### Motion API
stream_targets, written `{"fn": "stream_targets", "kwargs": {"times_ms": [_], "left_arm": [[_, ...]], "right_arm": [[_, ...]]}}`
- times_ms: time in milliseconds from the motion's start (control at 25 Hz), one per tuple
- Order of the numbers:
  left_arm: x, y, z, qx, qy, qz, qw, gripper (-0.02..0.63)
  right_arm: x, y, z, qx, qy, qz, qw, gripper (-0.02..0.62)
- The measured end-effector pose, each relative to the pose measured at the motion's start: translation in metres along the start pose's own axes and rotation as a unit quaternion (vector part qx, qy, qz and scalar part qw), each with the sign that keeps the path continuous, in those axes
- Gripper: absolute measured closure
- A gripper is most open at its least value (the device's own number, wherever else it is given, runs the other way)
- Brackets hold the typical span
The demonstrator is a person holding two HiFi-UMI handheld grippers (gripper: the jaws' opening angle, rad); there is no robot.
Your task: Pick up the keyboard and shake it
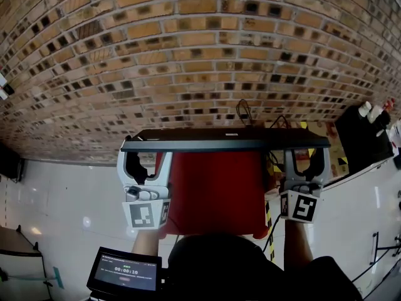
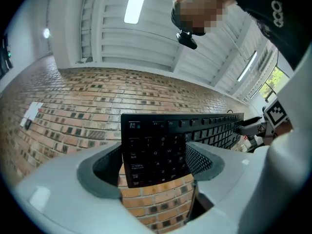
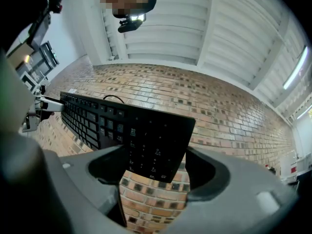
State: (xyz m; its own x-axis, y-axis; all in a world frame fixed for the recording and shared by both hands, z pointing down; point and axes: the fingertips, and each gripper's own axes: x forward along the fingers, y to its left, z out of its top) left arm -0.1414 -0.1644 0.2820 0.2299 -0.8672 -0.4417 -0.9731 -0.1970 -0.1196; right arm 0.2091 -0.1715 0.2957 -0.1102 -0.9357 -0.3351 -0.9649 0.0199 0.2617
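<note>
Between the fingers (image 2: pixel 202 159) of the left gripper (image 2: pixel 156 165) sits one end of the black keyboard (image 2: pixel 155 147), squeezed tight. The right gripper (image 3: pixel 153 168) squeezes the other end. The white marks on the keys are too small to read. The keyboard is long, thin and flat. It hangs level in the air over a red top (image 1: pixel 216 196), in front of a brick wall (image 1: pixel 188 61).
</note>
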Motion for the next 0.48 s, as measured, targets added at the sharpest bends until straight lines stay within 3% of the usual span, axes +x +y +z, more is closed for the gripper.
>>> {"fn": "stream_targets", "kwargs": {"times_ms": [200,480], "left_arm": [[0.008,0.008,-0.010,-0.010,-0.008,0.000,0.9999,0.189],[-0.018,0.018,0.083,0.009,-0.142,0.013,0.9898,0.189]], "right_arm": [[0.015,0.011,0.010,0.017,-0.004,-0.002,1.000,0.245],[-0.017,0.000,0.106,-0.035,-0.145,-0.029,0.988,0.245]]}}
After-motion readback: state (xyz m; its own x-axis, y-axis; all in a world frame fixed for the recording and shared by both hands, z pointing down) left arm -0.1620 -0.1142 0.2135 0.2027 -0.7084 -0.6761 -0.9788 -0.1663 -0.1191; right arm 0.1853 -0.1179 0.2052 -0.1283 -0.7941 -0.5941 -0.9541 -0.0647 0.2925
